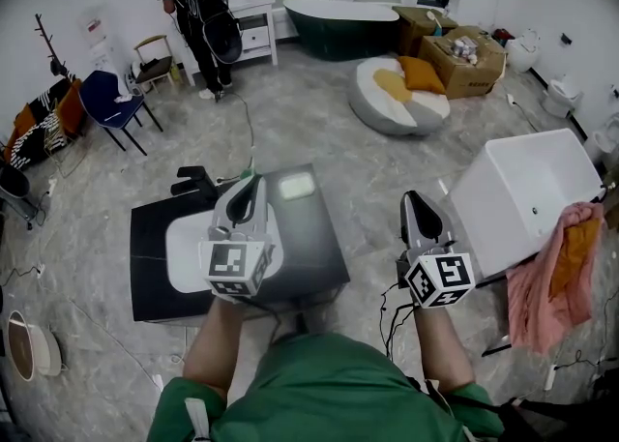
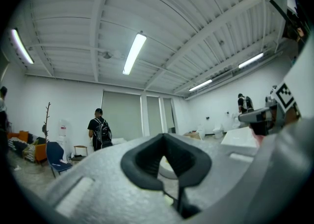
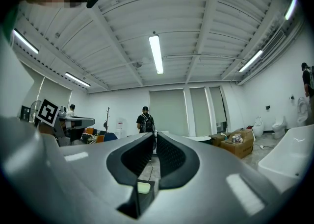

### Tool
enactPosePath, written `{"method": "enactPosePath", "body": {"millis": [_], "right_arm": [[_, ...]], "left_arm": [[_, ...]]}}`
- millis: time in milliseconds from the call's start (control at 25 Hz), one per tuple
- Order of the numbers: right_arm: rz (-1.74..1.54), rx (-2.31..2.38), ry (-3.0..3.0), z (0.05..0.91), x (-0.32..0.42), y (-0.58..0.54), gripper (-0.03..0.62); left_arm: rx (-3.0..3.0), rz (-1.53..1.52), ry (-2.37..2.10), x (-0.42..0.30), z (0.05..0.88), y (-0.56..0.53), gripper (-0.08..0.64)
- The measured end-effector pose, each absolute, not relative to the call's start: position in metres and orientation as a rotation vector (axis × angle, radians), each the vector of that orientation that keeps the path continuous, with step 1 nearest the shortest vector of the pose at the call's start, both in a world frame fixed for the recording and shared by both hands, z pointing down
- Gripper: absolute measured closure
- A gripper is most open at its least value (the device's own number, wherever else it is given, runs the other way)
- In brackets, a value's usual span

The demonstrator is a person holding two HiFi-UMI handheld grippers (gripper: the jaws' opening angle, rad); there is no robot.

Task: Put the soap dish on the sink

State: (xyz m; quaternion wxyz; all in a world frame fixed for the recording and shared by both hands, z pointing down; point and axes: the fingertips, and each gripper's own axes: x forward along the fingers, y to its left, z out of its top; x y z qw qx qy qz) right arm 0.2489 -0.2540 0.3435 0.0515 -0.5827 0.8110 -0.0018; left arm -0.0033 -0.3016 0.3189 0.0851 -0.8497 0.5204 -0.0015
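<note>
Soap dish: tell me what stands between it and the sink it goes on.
Nothing visible on the dark counter separates the pale soap dish from the white sink. The raised left gripper hides the strip between them in the head view, so that part is unchecked.

Sink (image 1: pixel 184 242) left of basin (image 1: pixel 527 189)

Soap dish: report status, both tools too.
Left tool, right tool: shut, empty. Likely soap dish: pale block on dark counter beside sink, untouched. Nothing in the way.
</note>
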Motion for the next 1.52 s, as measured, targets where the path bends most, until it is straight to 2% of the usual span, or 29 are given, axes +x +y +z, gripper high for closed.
{"method": "enactPosePath", "body": {"millis": [1520], "right_arm": [[-0.025, -1.79, 2.484, 0.362, 0.233, -0.317, 0.577]], "left_arm": [[-2.554, -0.076, 1.58, -0.016, 0.34, -0.37, 0.563]]}}
